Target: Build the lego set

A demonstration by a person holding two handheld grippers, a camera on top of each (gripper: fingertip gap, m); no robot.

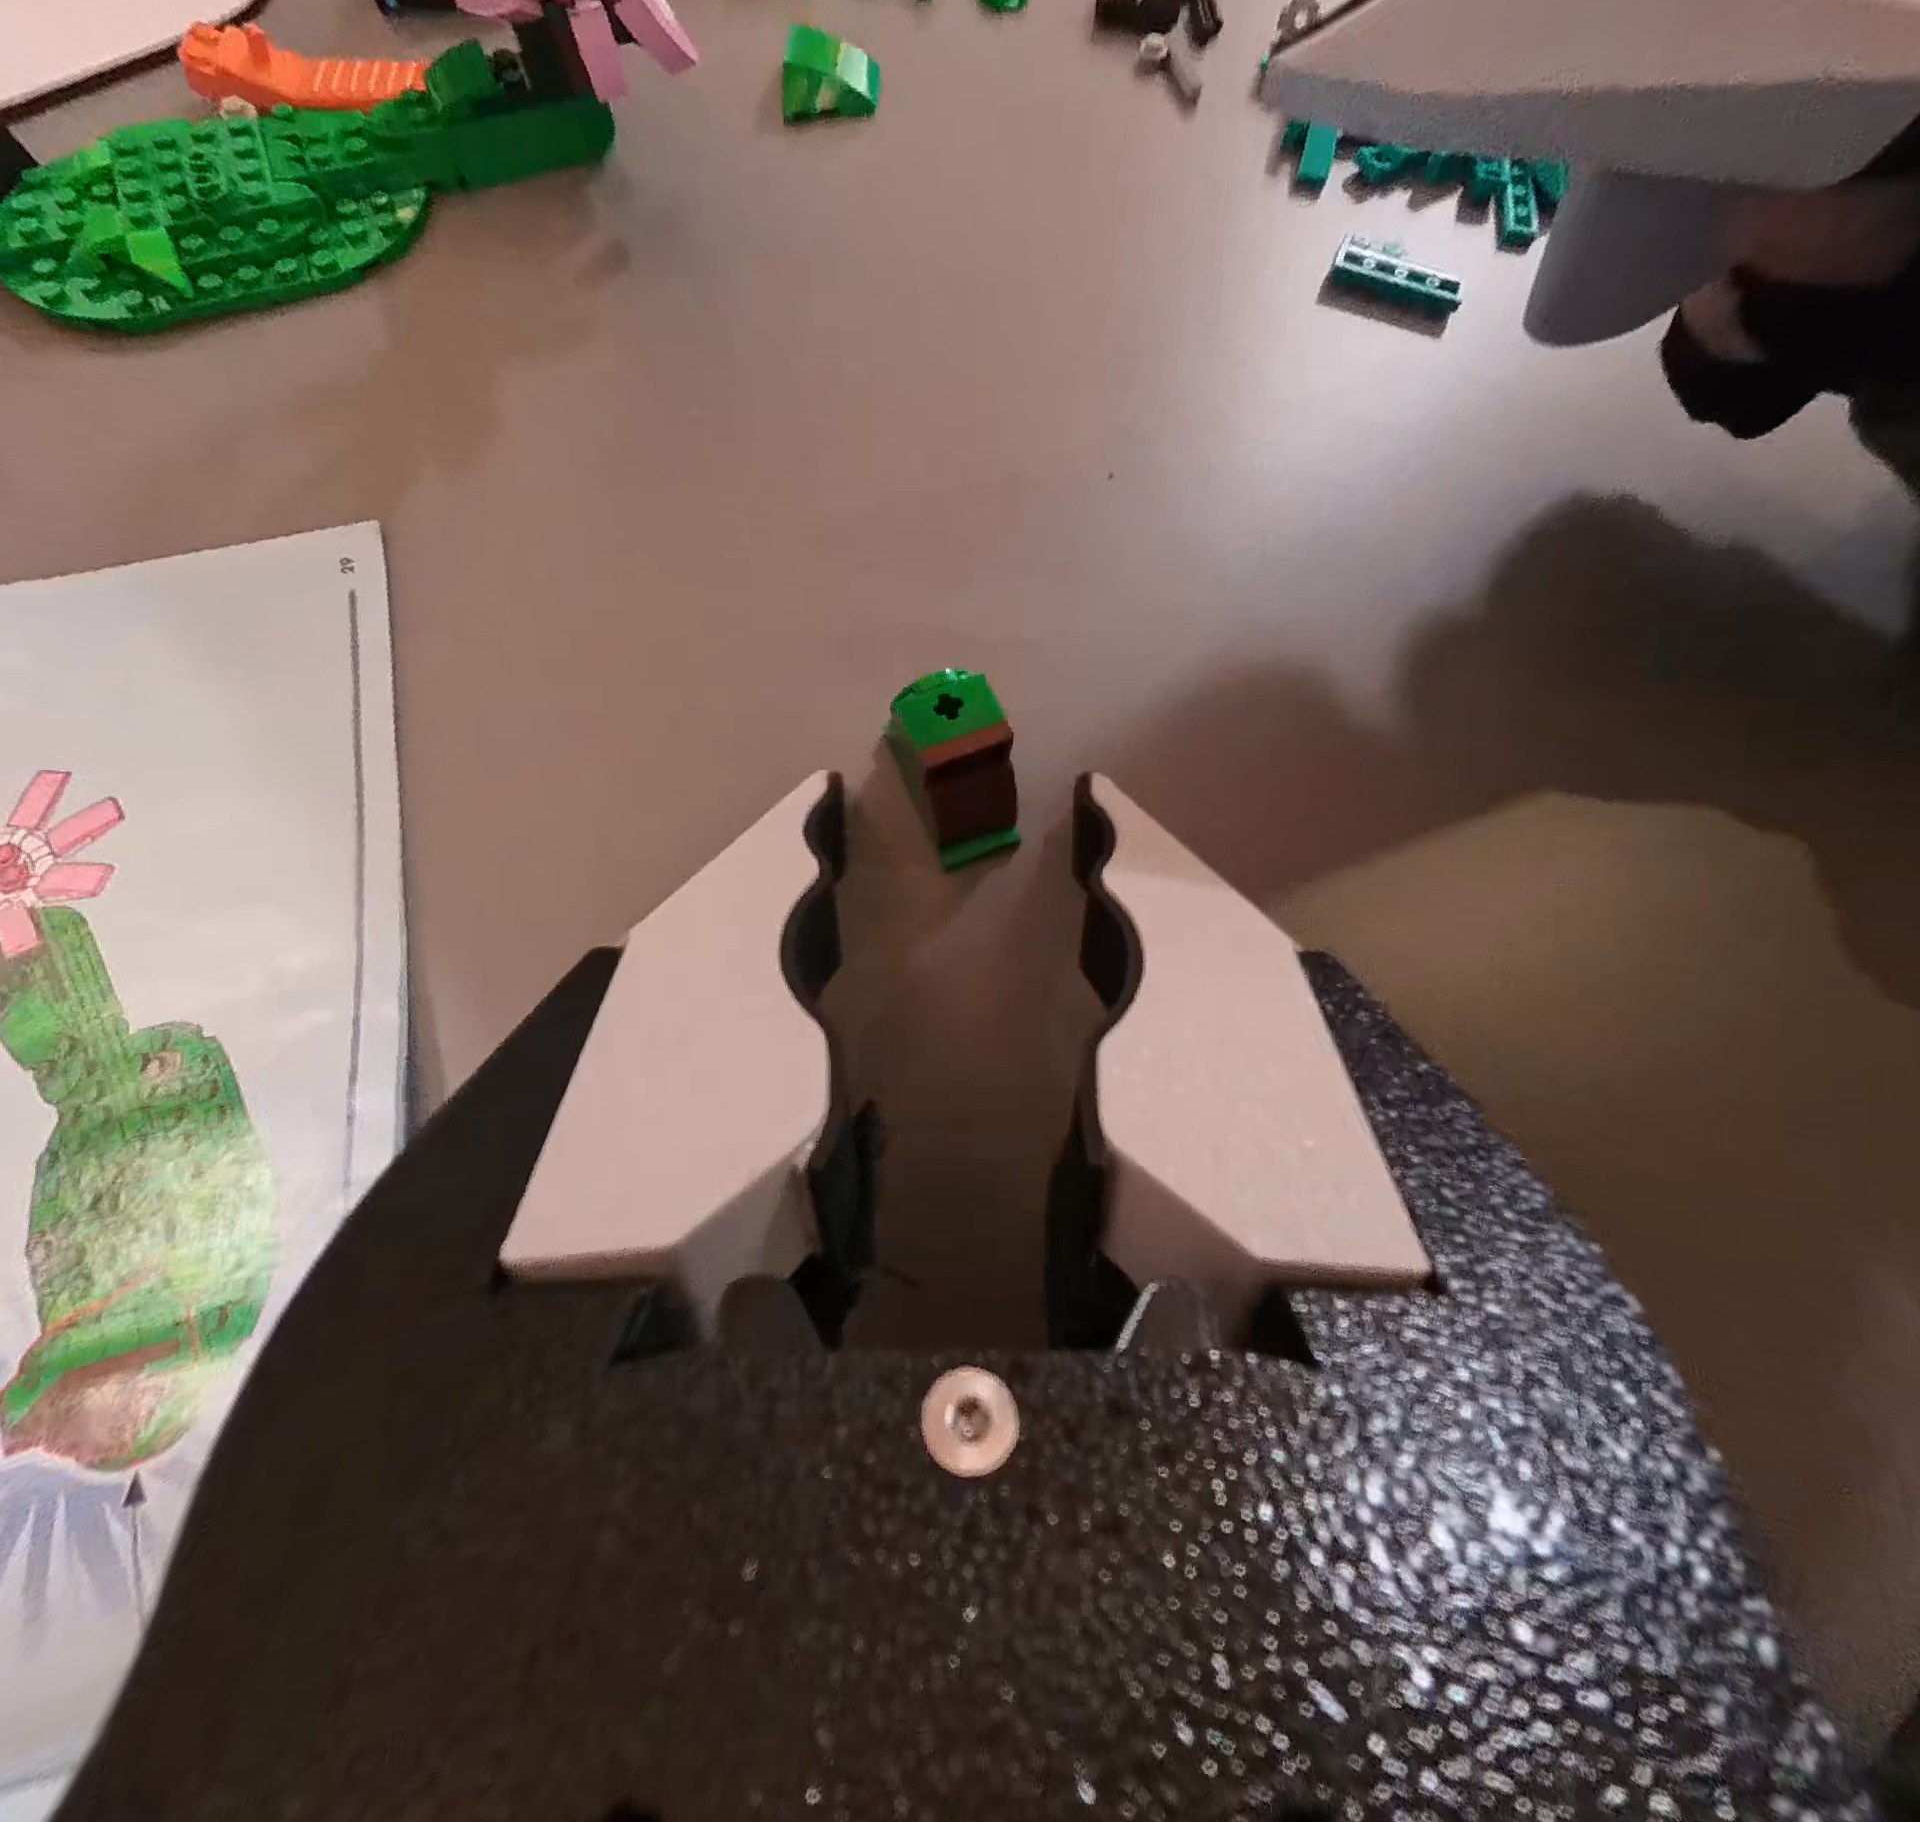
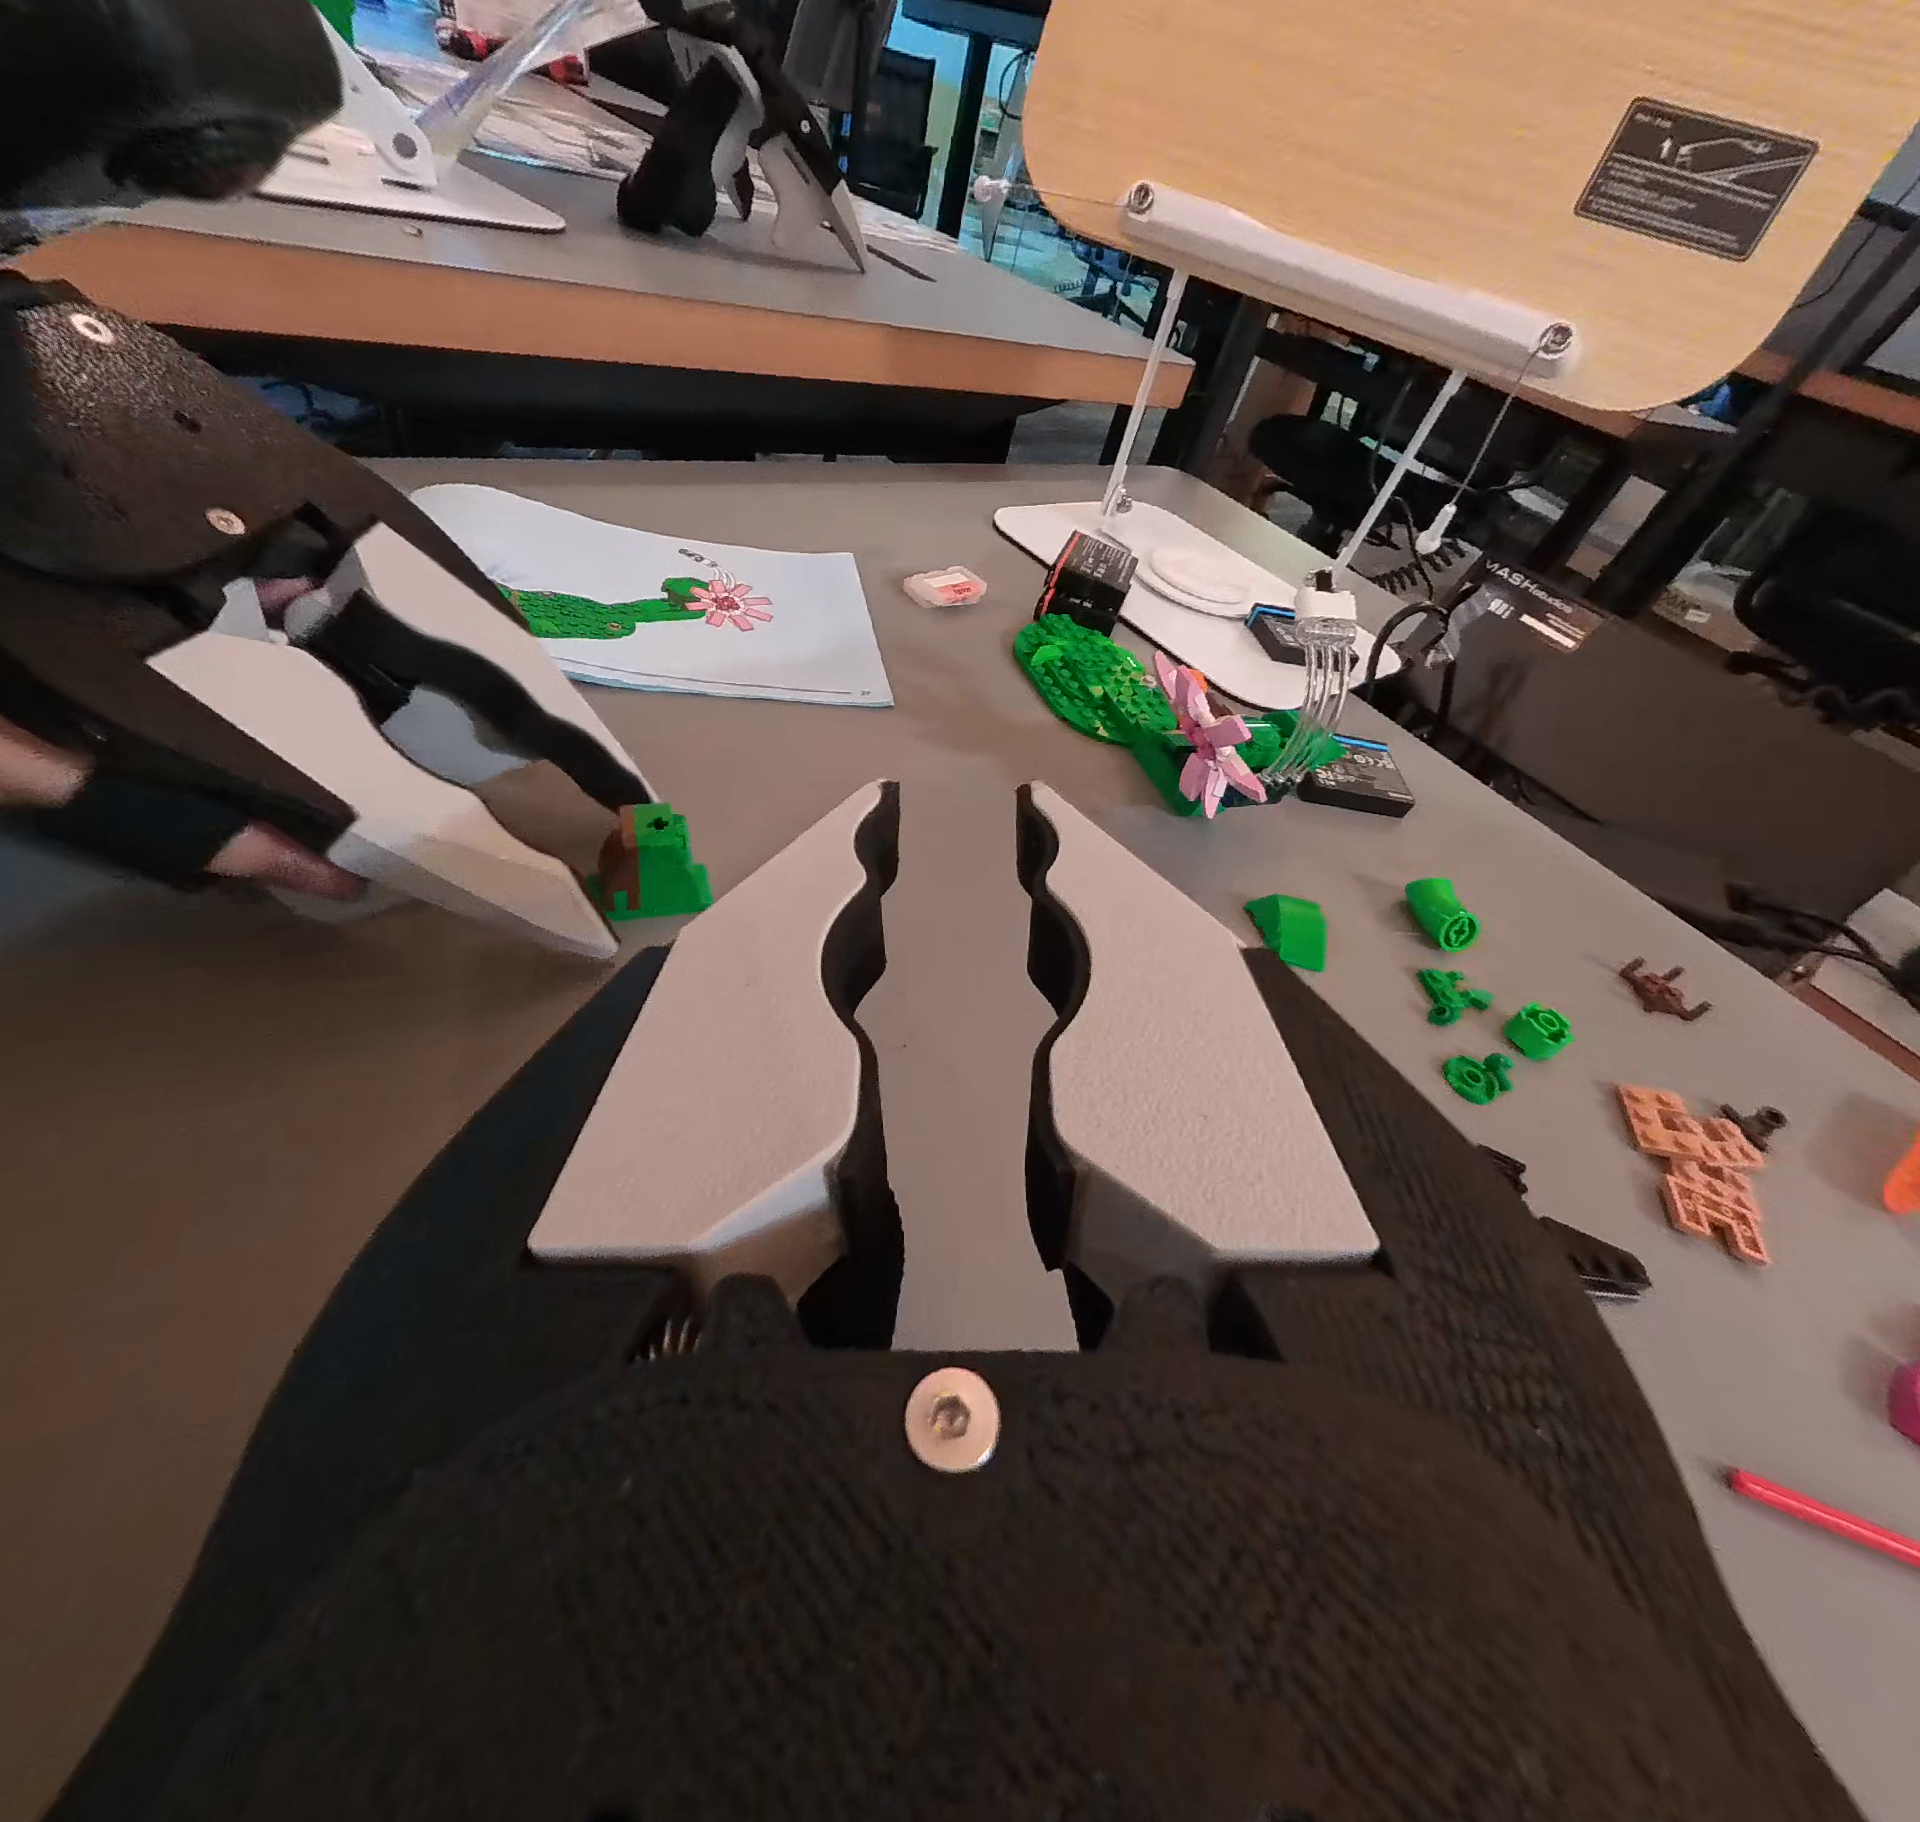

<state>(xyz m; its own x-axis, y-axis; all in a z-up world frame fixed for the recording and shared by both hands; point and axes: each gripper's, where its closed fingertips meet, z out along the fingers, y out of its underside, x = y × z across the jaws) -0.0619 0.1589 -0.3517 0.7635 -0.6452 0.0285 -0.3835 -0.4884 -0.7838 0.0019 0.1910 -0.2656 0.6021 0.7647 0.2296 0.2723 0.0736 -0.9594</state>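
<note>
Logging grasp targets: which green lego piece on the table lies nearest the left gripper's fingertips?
The small green-and-brown assembly, just ahead of the open left gripper. It alone has brown; the other loose green pieces lie far off.

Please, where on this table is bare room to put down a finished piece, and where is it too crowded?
Bare table lies between the instruction booklet, the green plate build and the small green and brown assembly at the open left gripper. In the right wrist view, the loose green pieces and tan plates crowd the right side.
</note>
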